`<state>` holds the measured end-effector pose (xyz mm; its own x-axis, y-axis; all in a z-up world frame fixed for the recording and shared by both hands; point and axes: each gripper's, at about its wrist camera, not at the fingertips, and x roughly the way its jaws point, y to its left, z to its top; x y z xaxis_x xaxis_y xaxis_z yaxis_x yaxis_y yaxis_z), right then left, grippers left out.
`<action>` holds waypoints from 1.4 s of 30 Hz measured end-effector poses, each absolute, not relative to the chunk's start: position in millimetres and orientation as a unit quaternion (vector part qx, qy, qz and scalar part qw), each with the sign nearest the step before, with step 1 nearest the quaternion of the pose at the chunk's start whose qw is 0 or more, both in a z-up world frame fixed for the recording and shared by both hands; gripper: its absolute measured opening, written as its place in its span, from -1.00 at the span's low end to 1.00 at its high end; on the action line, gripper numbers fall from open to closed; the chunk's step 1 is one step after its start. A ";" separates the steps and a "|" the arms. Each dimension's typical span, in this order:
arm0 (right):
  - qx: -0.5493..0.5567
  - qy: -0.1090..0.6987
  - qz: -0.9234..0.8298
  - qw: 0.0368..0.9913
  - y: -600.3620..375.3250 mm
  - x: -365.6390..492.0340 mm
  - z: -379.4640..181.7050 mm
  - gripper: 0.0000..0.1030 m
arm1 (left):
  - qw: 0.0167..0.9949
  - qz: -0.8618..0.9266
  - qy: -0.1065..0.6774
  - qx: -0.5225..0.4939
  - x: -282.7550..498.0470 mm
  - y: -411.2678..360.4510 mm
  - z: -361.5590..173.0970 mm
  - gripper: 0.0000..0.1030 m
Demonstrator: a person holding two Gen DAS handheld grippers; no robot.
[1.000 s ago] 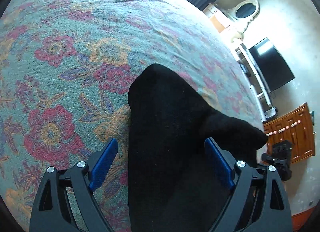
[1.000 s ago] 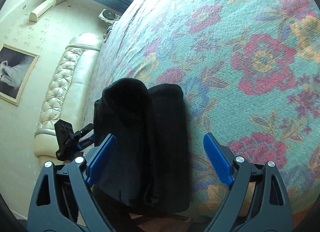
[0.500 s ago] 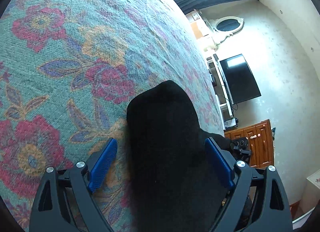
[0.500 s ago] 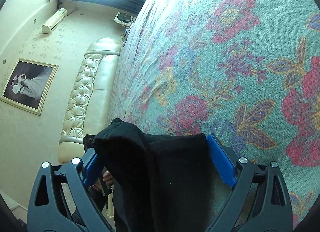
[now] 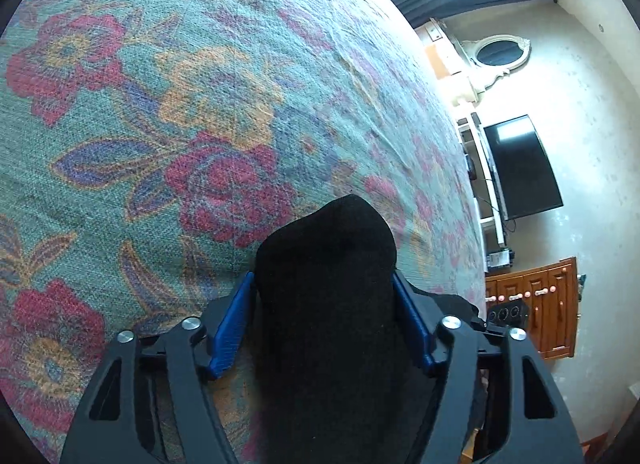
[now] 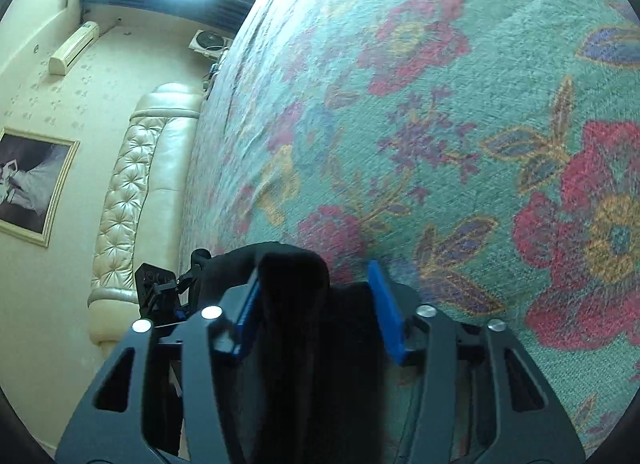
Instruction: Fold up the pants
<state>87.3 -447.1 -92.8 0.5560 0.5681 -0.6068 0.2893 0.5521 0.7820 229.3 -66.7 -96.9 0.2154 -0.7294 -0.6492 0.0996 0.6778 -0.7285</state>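
Observation:
The black pants lie folded on the floral bedspread. My left gripper is shut on one end of the fold, with blue pads pressed against both sides of the cloth. In the right wrist view the pants bunch between the jaws of my right gripper, which is shut on them; the right blue pad stands slightly off the cloth. The left gripper shows at the far end of the pants.
The bedspread spreads far ahead of both grippers. A cream tufted headboard runs along the bed's left side. A TV and a wooden cabinet stand off the bed to the right.
Both grippers have closed from wide open onto the black pants. Both have moved in closer to the cloth, low over the bedspread.

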 end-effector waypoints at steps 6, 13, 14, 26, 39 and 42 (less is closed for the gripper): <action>0.461 0.454 0.095 0.757 -448.4 81.6 -99.9 -0.40 | 0.741 -0.274 0.553 -0.265 223.6 -68.9 -99.1 0.00; 0.471 0.449 0.115 0.750 -446.9 54.6 -77.5 0.68 | 0.712 -0.300 0.531 -0.348 206.1 -29.9 -96.1 0.30; 0.457 0.460 0.110 0.753 -444.2 48.5 -72.2 0.78 | 0.710 -0.300 0.526 -0.359 199.4 -22.4 -93.6 0.42; 0.472 0.498 0.139 0.714 -414.3 -19.3 -76.2 0.66 | 0.718 -0.343 0.524 -0.303 94.3 -26.1 -84.7 0.55; 0.395 0.526 0.125 0.743 -402.8 -28.6 -68.0 -0.25 | 0.735 -0.322 0.525 -0.283 92.3 -38.0 -97.0 -0.23; 0.381 0.530 0.116 0.749 -391.7 -23.8 -60.2 -0.16 | 0.736 -0.325 0.520 -0.287 93.4 -37.9 -94.4 -0.10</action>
